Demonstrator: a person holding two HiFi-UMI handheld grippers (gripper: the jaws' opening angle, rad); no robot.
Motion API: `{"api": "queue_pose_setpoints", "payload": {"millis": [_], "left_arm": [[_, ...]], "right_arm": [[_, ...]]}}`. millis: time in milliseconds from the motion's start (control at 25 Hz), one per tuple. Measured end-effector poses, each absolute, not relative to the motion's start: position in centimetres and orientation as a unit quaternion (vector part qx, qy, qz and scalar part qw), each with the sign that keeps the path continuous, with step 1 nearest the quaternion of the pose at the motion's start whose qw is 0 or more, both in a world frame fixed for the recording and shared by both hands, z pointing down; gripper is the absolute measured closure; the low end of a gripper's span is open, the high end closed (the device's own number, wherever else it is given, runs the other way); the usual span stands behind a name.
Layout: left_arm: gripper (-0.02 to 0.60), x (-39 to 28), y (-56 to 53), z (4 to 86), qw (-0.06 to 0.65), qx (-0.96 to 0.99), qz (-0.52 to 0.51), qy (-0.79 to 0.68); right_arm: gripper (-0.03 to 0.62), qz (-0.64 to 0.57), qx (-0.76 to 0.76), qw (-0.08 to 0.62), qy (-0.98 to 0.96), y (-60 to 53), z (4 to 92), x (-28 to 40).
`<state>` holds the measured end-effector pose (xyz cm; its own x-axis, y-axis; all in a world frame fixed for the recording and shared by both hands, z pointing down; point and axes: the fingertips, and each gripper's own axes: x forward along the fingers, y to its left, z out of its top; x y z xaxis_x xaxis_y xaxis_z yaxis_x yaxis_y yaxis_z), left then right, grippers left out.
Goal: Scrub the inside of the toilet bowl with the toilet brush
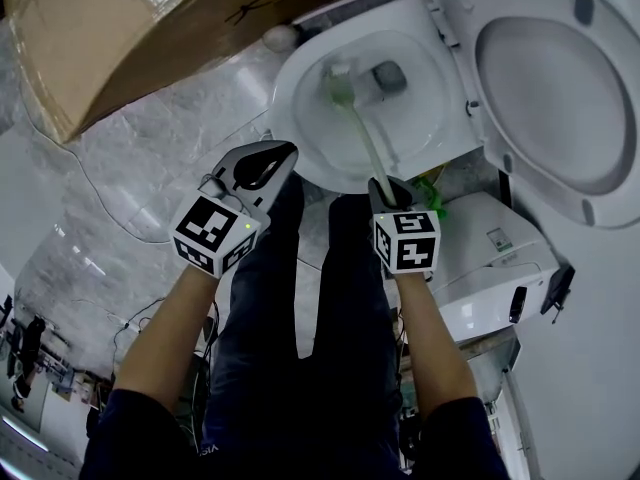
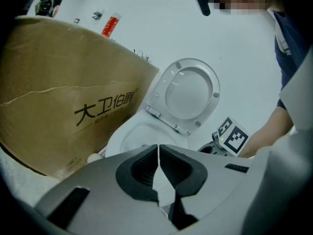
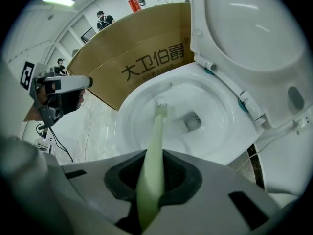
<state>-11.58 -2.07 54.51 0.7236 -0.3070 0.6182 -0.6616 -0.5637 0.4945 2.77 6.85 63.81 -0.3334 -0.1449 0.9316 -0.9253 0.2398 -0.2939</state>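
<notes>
While the right gripper (image 1: 386, 184) is clamping the pale green handle of the toilet brush (image 1: 362, 133), the brush's bristled head is lying against the inner wall of the toilet bowl (image 1: 292, 118), near the drain opening (image 1: 390, 76), so the scrubbing step is, by my reading, in hand. The left gripper (image 1: 262, 164) is hanging idle, jaws pressed together on nothing. The next move is calling for sweeping strokes round the slick glazed wall. The lid (image 1: 560, 88) is standing raised, a cardboard box (image 1: 110, 28) is crowding the bowl, and a cable (image 1: 110, 200) is trailing over the marble floor (image 1: 160, 158).
</notes>
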Motion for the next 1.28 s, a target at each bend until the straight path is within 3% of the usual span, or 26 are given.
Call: {"api": "queue_pose_setpoints", "payload": {"millis": [600, 1280], "left_arm": [[0.543, -9.6, -2.6, 54.5, 0.368, 0.855, 0.245, -0.27], [0.545, -6.2, -1.5, 54.5, 0.363, 0.862, 0.251, -0.248]], "right_arm": [[0.534, 0.442, 0.472, 0.409, -0.644, 1.4, 63.4, 10.9], [0.534, 0.457, 0.468, 0.447, -0.61, 8.5, 63.3, 17.8]]}}
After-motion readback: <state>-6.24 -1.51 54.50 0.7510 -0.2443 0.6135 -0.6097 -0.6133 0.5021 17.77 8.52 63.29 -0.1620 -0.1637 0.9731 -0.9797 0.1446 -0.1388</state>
